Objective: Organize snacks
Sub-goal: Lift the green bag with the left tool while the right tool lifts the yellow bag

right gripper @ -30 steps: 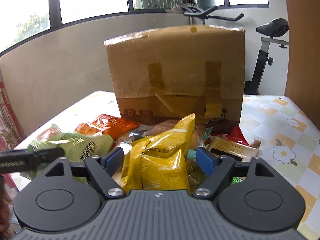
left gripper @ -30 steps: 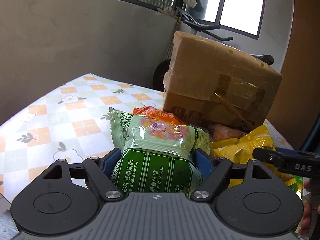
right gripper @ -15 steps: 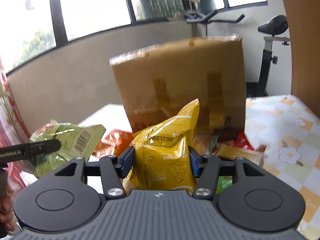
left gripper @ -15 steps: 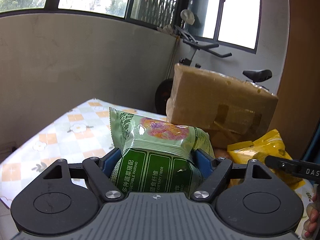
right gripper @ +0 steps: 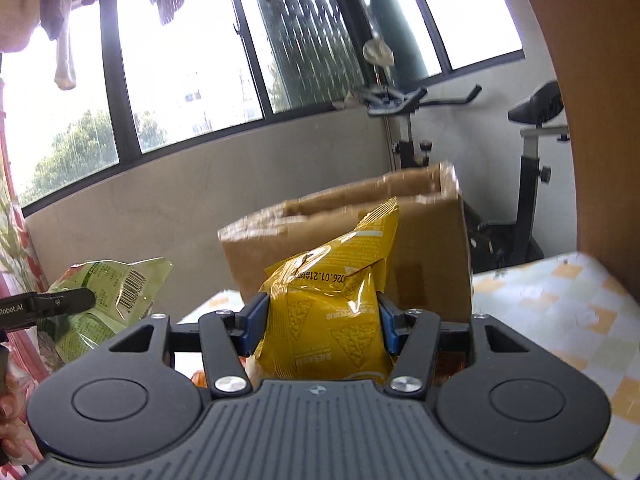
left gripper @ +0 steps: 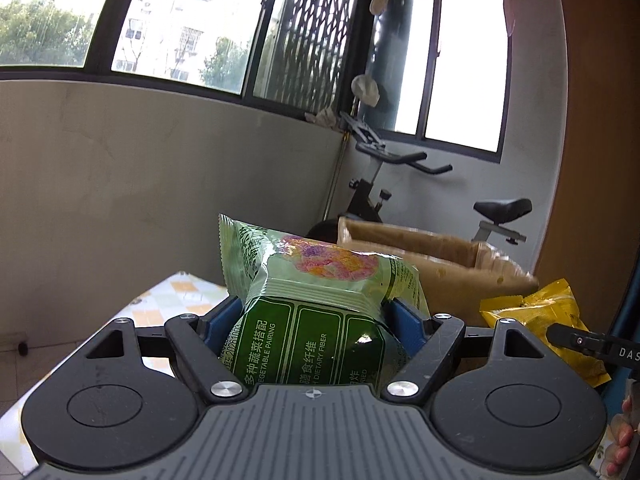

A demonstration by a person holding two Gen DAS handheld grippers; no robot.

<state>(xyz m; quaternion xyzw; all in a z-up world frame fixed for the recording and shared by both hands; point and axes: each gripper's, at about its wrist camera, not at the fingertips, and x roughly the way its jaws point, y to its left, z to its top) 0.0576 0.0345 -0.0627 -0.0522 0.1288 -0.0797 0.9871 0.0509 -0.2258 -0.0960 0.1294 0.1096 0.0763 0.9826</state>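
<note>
My left gripper (left gripper: 314,316) is shut on a green snack bag (left gripper: 320,300), lifted above the table with the blue pads pressing its sides. My right gripper (right gripper: 320,322) is shut on a yellow chip bag (right gripper: 332,312), also held up in the air. An open-topped cardboard box (left gripper: 440,268) stands just beyond both bags; in the right wrist view the cardboard box (right gripper: 432,248) rises behind the yellow bag. The yellow bag (left gripper: 548,320) shows at the right of the left wrist view, and the green bag (right gripper: 108,296) at the left of the right wrist view.
The checked tablecloth (right gripper: 560,304) covers the table (left gripper: 176,296) under both grippers. An exercise bike (left gripper: 400,176) stands behind the box against a grey wall under windows. A brown wooden panel (right gripper: 592,120) rises at the right. A person's fingers (left gripper: 624,440) show at the lower right.
Both grippers rose with their bags, so the box's open top now shows. The right gripper's jaws closed onto the yellow bag and lifted it off the pile; the snack pile dropped out of view.
</note>
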